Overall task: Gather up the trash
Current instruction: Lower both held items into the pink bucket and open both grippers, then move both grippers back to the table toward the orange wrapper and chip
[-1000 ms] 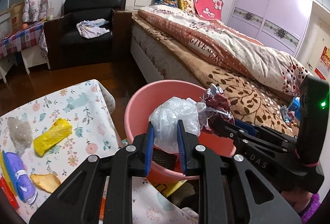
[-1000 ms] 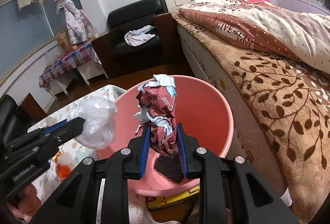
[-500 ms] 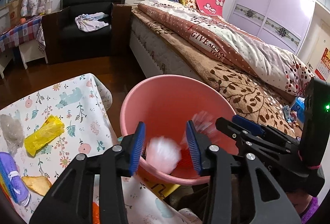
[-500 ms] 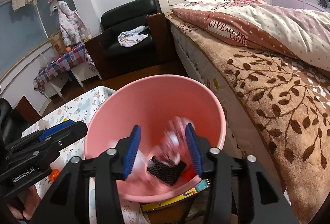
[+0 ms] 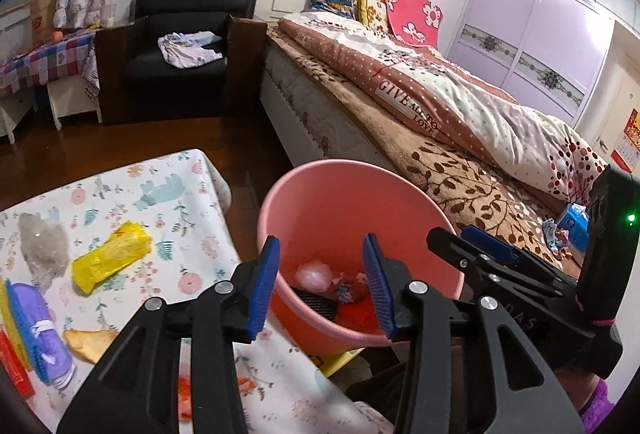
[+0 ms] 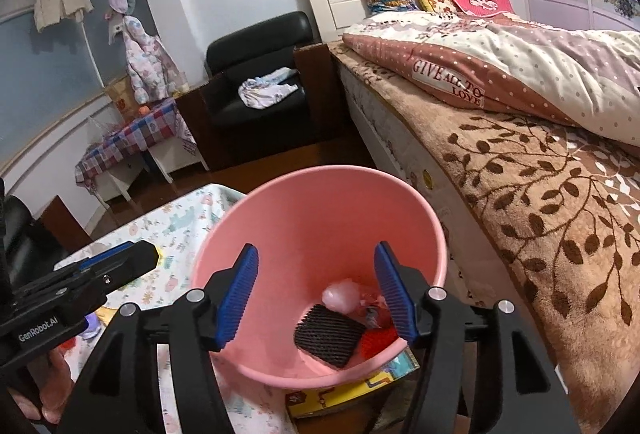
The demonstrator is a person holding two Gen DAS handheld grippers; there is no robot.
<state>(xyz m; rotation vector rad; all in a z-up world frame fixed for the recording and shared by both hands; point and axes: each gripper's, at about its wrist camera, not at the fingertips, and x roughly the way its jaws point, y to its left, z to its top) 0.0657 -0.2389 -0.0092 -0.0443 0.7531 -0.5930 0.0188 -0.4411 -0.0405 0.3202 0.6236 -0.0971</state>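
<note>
Trash (image 6: 343, 295) in pink bin (image 6: 320, 202) lies half-hidden behind gripper fingers (image 6: 394, 292).

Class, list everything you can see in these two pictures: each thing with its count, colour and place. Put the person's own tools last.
Bucket: one, pink, on the floor between table and bed.
Plastic bag: one, whitish, inside the bucket.
Mesh pad: one, black, bucket bottom.
Yellow wrapper: one, on the table.
Clear crumpled plastic: one, table's left part.
Bed: one, brown leaf-patterned blanket, right.
Armchair: one, black, by the far wall.
Left gripper: open, over the bucket.
Right gripper: open, over the bucket.
</note>
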